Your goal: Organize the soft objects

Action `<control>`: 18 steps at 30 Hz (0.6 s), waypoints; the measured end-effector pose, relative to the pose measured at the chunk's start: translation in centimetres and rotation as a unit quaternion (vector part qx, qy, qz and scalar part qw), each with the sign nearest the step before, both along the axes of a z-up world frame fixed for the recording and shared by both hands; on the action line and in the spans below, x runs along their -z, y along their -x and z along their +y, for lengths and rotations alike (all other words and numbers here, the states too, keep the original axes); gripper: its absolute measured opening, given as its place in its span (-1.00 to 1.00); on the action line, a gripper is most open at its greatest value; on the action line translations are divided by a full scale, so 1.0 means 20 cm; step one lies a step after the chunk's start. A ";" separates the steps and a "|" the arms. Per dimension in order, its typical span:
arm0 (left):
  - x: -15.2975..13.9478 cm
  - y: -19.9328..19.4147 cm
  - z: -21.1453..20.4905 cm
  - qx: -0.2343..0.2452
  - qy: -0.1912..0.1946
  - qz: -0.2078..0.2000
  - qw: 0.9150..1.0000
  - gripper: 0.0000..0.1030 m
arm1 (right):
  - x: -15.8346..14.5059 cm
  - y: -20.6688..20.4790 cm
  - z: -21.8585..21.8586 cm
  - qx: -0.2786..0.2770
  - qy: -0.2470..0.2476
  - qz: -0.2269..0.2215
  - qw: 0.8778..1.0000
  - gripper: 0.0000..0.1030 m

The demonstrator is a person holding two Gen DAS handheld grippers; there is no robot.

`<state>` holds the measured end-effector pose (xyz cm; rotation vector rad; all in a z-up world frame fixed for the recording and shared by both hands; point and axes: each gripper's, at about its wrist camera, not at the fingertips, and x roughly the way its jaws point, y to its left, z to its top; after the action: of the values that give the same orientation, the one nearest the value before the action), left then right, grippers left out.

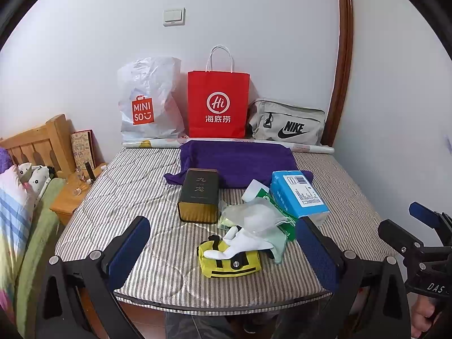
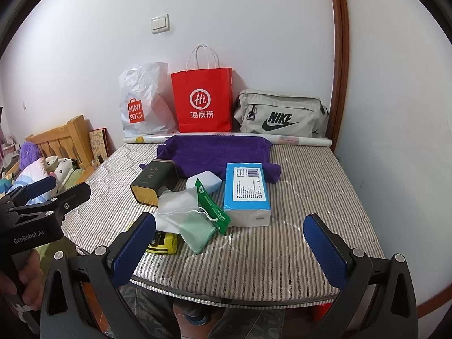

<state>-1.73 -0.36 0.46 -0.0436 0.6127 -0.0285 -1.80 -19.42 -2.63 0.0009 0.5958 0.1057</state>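
Observation:
A pile of small items lies on the striped mattress (image 1: 135, 197): a yellow pouch (image 1: 230, 265) with white socks (image 1: 243, 244) on it, a pale green cloth (image 2: 196, 231), a clear drawstring bag (image 1: 254, 217), a green packet (image 2: 212, 206), a blue tissue pack (image 1: 299, 195) and a dark tin box (image 1: 199, 196). A purple towel (image 1: 240, 161) lies spread behind them. My left gripper (image 1: 223, 254) is open and empty, hovering at the mattress's near edge, with the yellow pouch seen between its fingers. My right gripper (image 2: 228, 250) is open and empty, to the right of the pile.
A Miniso plastic bag (image 1: 147, 104), a red paper bag (image 1: 217, 104) and a grey Nike bag (image 1: 288, 124) stand against the back wall. A rolled sheet (image 1: 310, 148) lies before them. A wooden nightstand (image 1: 70, 195) and bedding are at the left.

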 end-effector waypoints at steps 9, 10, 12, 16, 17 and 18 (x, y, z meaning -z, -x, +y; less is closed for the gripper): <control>0.00 0.00 0.00 0.000 0.000 0.000 1.000 0.99 | 0.00 0.00 0.01 -0.001 0.000 -0.001 1.000 1.00; 0.00 0.00 0.00 0.000 0.000 0.000 1.000 0.99 | 0.00 0.01 0.01 -0.002 0.001 -0.002 1.000 1.00; 0.00 0.00 0.00 0.000 0.000 0.000 1.000 0.99 | 0.00 0.01 0.01 -0.002 0.001 -0.003 1.000 1.00; 0.00 0.00 0.00 0.001 0.000 0.000 1.000 0.99 | 0.00 0.02 0.02 -0.003 0.001 -0.003 1.000 1.00; 0.00 0.01 0.00 0.001 0.000 0.000 1.000 0.99 | 0.00 0.02 0.02 -0.003 0.001 -0.003 1.000 1.00; 0.00 0.00 0.00 0.000 -0.001 0.000 1.000 0.99 | 0.00 0.02 0.02 -0.003 0.001 -0.003 1.000 1.00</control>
<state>-1.83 -0.43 0.43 -0.0424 0.6127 -0.0278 -2.19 -19.05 -2.54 -0.0023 0.5893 0.1104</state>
